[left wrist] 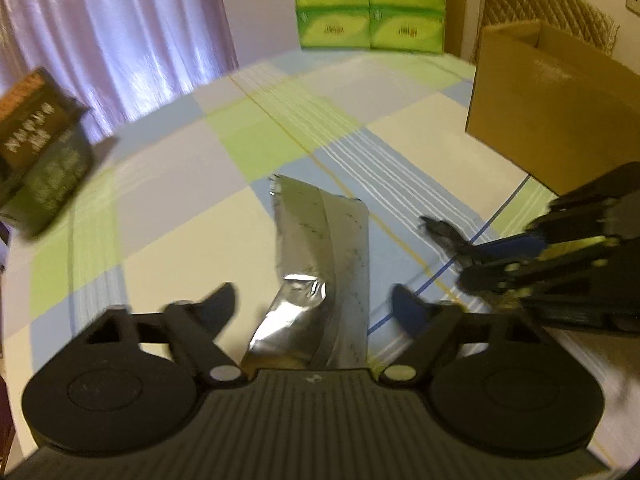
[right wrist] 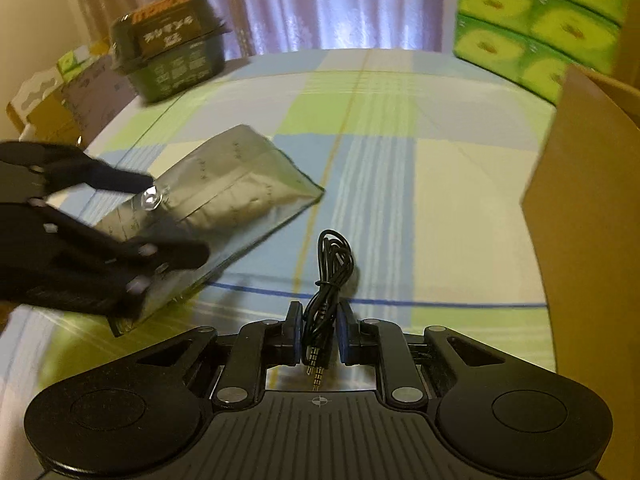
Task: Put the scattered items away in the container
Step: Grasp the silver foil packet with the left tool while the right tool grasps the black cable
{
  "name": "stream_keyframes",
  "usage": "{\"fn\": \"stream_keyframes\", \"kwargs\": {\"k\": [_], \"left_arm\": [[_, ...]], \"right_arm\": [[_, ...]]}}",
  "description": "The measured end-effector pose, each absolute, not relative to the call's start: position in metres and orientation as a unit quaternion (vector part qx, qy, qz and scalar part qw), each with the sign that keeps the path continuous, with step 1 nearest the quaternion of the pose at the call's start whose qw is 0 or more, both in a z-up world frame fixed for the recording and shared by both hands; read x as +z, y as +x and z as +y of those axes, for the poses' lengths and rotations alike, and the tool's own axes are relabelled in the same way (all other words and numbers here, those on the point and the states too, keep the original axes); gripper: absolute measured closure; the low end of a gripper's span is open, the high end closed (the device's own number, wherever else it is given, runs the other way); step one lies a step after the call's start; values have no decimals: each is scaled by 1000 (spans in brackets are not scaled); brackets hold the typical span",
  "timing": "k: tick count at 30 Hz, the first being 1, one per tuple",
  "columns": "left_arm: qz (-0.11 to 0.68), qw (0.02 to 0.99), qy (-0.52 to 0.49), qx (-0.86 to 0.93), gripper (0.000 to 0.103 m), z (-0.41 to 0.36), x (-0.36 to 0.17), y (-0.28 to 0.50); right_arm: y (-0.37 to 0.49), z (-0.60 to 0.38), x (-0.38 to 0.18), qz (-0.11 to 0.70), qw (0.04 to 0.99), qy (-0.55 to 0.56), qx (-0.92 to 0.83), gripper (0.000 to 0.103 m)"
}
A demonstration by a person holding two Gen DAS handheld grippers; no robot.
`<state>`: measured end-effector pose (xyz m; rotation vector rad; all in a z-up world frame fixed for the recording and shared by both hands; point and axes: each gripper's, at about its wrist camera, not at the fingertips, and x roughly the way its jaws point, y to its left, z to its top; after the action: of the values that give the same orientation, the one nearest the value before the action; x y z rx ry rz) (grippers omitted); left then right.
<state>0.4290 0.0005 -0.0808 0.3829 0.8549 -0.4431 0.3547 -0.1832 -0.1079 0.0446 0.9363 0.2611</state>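
Silver foil pouch (left wrist: 320, 264) lies flat on the checked cloth (left wrist: 256, 128), right between the wide-open fingers of my left claw (left wrist: 316, 308) — nothing gripped there. My right claw (right wrist: 318, 334) is pinched onto a black cable (right wrist: 330, 280), plugs hanging down near the camera, loop resting on the cloth. Cardboard box (right wrist: 592, 208) stands to the right, near the cable — green tub (right wrist: 172, 48) sits at the far left edge.
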Motion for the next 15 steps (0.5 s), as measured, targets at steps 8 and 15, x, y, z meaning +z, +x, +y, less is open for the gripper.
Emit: {"fn": "stream_keyframes", "kwargs": {"k": [8,15], "left_arm": [[438,854,188,-209,77,-8,-73,406],[473,836,159,-228,80,-1,-65,315]], "right_arm": [[332,-202,-89,457,877,49,141,84],[270,-205,-80,483,853,47,193,84]]}}
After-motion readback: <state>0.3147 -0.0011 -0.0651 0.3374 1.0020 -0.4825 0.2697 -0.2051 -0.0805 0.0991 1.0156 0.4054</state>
